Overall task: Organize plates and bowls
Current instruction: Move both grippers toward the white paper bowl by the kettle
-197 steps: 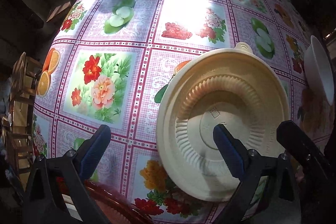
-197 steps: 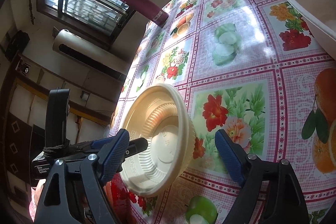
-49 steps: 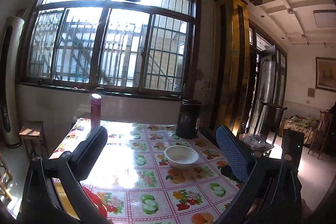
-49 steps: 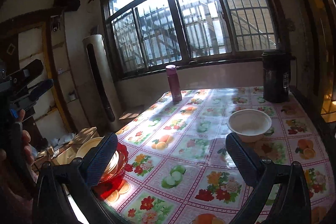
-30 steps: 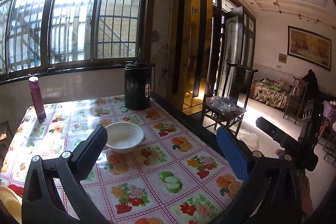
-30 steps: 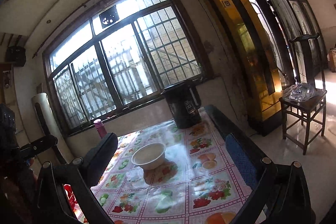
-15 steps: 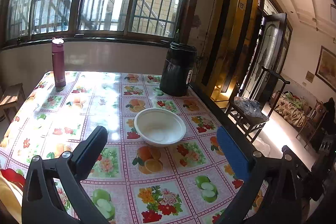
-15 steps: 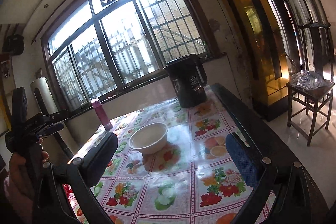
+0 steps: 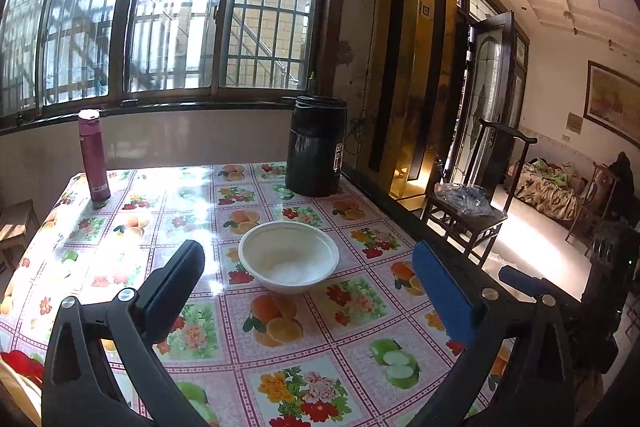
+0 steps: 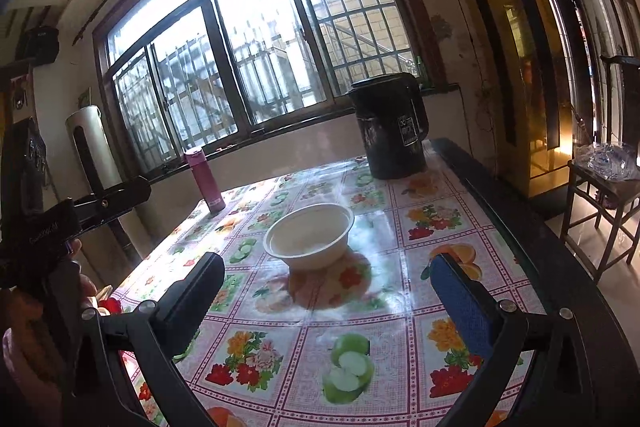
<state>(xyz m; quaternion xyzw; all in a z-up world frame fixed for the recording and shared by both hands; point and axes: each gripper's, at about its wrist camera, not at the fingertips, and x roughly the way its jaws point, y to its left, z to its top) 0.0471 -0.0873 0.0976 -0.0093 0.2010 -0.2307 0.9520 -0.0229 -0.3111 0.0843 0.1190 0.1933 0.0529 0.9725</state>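
Note:
A white empty bowl (image 9: 289, 257) (image 10: 310, 237) stands upright near the middle of the floral tablecloth (image 9: 280, 355). My left gripper (image 9: 306, 248) is open with nothing in it, and the bowl shows ahead between its fingers. My right gripper (image 10: 326, 261) is also open with nothing held, facing the same bowl from the near side. A cream plate's rim (image 9: 14, 391) on something red (image 9: 20, 363) peeks in at the lower left. In the right wrist view a hand (image 10: 76, 247) holds the left gripper's body (image 10: 108, 199) at the left.
A pink bottle (image 9: 94, 159) (image 10: 206, 179) and a black kettle (image 9: 316, 147) (image 10: 390, 125) stand at the table's far end by the window. A wooden chair (image 9: 472, 203) with a plastic bag stands off the right edge. A white tower unit (image 10: 94, 155) stands at the left.
Both views have swung and tipped down toward the white bowl, which now sits larger and centred between the fingers. Both grippers remain open.

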